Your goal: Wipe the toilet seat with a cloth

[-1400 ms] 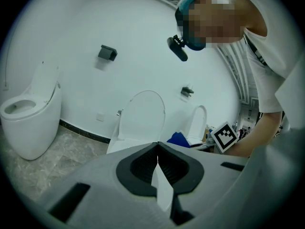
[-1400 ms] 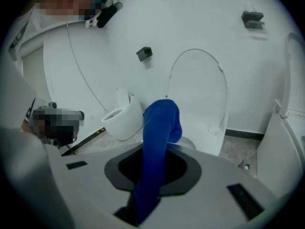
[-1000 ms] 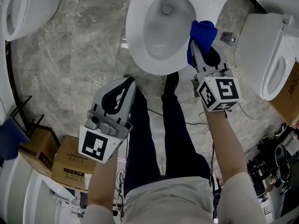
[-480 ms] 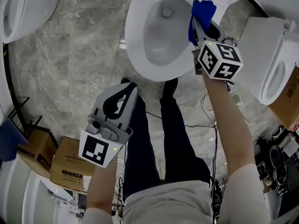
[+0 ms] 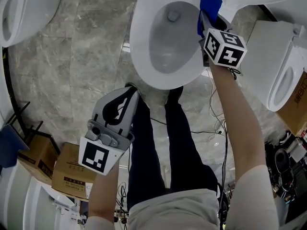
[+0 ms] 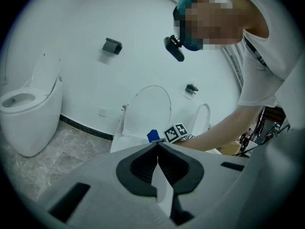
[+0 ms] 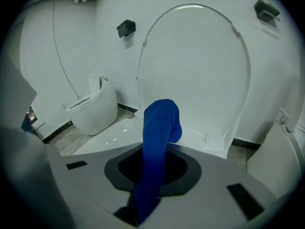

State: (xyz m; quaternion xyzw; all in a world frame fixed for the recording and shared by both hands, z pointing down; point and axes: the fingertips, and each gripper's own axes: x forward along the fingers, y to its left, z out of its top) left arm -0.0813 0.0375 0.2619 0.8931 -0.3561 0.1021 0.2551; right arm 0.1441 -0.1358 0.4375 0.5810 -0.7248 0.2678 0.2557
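Observation:
A white toilet stands ahead of me with its seat (image 5: pixel 139 42) down and its lid (image 7: pixel 200 61) raised. My right gripper (image 5: pixel 207 14) is shut on a blue cloth (image 5: pixel 210 5), which rests on the seat's far right rim near the hinge. In the right gripper view the blue cloth (image 7: pixel 159 142) runs up from between the jaws and folds over at its tip. My left gripper (image 5: pixel 128 94) hangs low over my left leg, away from the toilet, its jaws shut with nothing between them (image 6: pixel 157 149).
A second toilet (image 5: pixel 283 66) stands at the right and a third (image 5: pixel 19 8) at the upper left. Cardboard boxes (image 5: pixel 72 169) sit on the marble floor at lower left. Cables (image 5: pixel 216 123) trail across the floor by my right leg.
My right gripper has slid the blue cloth along the seat's right rim toward the back of the toilet. The left gripper has barely moved.

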